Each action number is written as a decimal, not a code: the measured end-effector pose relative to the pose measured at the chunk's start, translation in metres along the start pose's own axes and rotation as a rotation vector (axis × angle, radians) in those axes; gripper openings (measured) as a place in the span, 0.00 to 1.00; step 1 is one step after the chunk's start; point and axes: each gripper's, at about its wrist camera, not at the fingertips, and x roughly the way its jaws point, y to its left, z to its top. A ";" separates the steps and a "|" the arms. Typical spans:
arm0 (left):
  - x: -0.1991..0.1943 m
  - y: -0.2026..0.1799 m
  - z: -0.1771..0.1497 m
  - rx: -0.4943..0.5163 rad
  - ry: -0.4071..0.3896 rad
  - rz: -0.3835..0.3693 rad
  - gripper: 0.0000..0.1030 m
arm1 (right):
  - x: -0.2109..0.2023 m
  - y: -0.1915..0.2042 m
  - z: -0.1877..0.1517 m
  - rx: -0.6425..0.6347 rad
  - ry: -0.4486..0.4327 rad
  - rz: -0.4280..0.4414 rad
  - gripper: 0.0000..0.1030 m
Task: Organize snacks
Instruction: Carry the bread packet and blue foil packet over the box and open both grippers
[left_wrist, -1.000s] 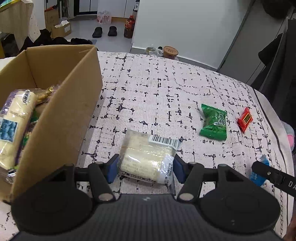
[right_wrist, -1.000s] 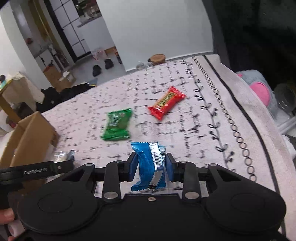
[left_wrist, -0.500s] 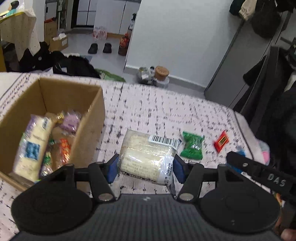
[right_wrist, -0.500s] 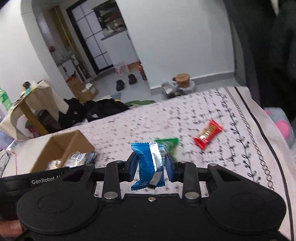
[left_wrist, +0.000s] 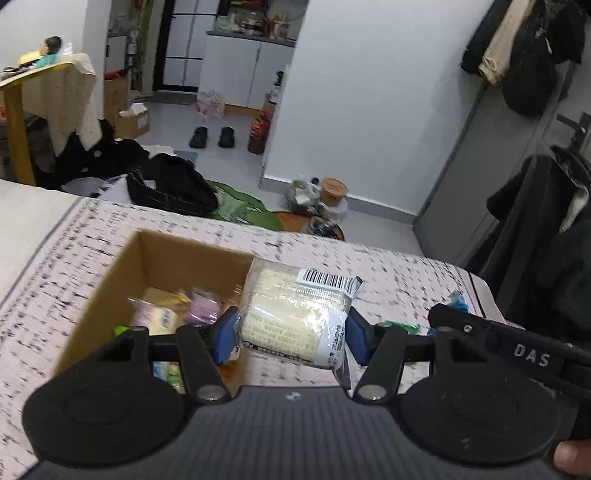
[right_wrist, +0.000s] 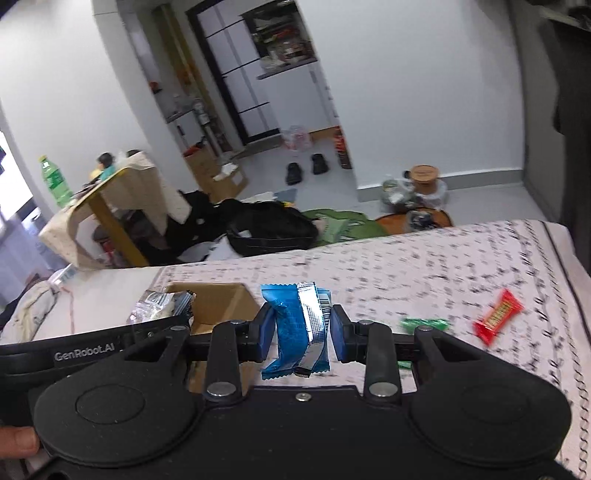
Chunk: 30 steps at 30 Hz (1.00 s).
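Legibly, "GenRobot.AI" left fingers (left_wrist: 291, 334) clamp barcoded cracker pack (left_wrist: 295, 321); "DAS" right fingers (right_wrist: 303, 328) clamp blue packet (right_wrist: 291, 328).

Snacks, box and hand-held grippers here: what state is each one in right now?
Left hand-held gripper: shut on the clear-wrapped pale cracker pack, held up by the box.
Right hand-held gripper: shut on the blue foil snack packet.
Brown cardboard box: open, partly filled.
Green snack packet: lying on the patterned cloth.
Red candy bar: lying on the cloth.
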 end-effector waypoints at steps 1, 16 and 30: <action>-0.002 0.006 0.003 -0.009 -0.003 0.010 0.57 | 0.001 0.006 0.003 -0.013 0.003 0.011 0.31; -0.018 0.075 0.008 -0.096 0.011 0.140 0.57 | 0.018 0.068 0.021 -0.115 0.055 0.114 0.31; -0.005 0.105 -0.009 -0.147 0.073 0.230 0.60 | 0.051 0.092 0.006 -0.137 0.128 0.187 0.31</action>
